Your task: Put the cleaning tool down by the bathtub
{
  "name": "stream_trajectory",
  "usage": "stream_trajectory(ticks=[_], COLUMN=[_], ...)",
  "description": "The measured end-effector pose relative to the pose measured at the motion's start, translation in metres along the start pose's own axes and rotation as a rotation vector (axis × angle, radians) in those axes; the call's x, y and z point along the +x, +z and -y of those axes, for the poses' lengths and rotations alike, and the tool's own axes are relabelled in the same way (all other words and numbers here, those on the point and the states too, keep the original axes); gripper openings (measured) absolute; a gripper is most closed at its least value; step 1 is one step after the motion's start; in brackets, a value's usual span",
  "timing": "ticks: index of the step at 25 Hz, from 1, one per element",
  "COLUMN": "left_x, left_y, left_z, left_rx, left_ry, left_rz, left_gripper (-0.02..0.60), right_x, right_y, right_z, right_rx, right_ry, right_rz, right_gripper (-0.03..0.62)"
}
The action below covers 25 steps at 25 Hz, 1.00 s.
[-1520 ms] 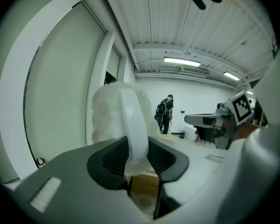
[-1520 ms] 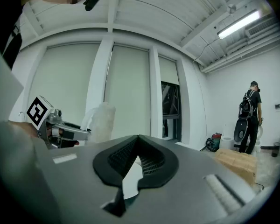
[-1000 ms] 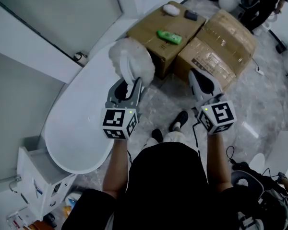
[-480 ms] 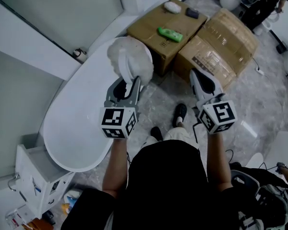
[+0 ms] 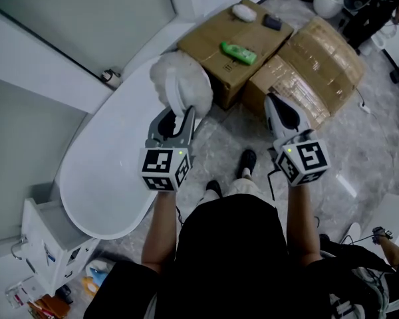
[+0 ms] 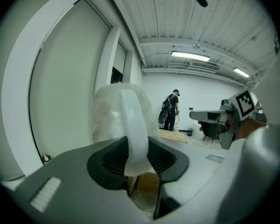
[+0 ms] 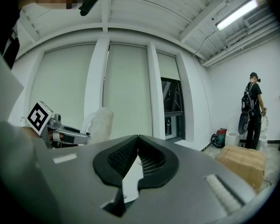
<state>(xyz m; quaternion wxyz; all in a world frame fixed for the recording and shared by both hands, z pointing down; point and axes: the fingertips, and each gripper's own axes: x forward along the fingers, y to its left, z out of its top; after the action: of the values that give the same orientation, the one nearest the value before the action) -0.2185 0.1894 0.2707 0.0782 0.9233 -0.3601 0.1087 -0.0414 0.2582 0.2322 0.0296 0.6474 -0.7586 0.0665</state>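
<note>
The cleaning tool [image 5: 181, 82] is a white fluffy pad with a white plastic handle loop. My left gripper [image 5: 181, 116] is shut on that handle and holds the pad up over the right rim of the white oval bathtub [image 5: 106, 178]. In the left gripper view the handle [image 6: 133, 125] runs up from between the dark pads, with the fluffy part [image 6: 105, 118] behind it. My right gripper [image 5: 274, 104] hovers over the marble floor to the right, shut with nothing in it. Its jaws meet in the right gripper view [image 7: 137, 138], where the tool [image 7: 99, 122] shows at the left.
Two cardboard boxes [image 5: 306, 58] stand on the floor just beyond the tub's end, with a green bottle [image 5: 238, 52], a white object [image 5: 243, 12] and a small black item [image 5: 273, 22] on them. A white cabinet [image 5: 50, 234] stands at the tub's near end. A person [image 7: 250, 108] stands far back.
The person's feet have shifted on the floor and the view has drifted slightly. Both grippers and the tool keep the same pose.
</note>
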Motion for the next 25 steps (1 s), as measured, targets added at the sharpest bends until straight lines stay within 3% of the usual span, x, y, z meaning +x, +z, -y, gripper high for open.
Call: stream_trajectory(ticks=[25], left_x=[0.151], left_y=[0.020], left_z=[0.026], left_rx=[-0.050], left_ry=[0.194], left_rz=[-0.046], left_gripper=[0.109], right_x=[0.086], right_y=[0.005], right_z=[0.159], right_rx=[-0.008], right_ry=[0.173], right_rz=[-0.021], right_gripper=[0.009])
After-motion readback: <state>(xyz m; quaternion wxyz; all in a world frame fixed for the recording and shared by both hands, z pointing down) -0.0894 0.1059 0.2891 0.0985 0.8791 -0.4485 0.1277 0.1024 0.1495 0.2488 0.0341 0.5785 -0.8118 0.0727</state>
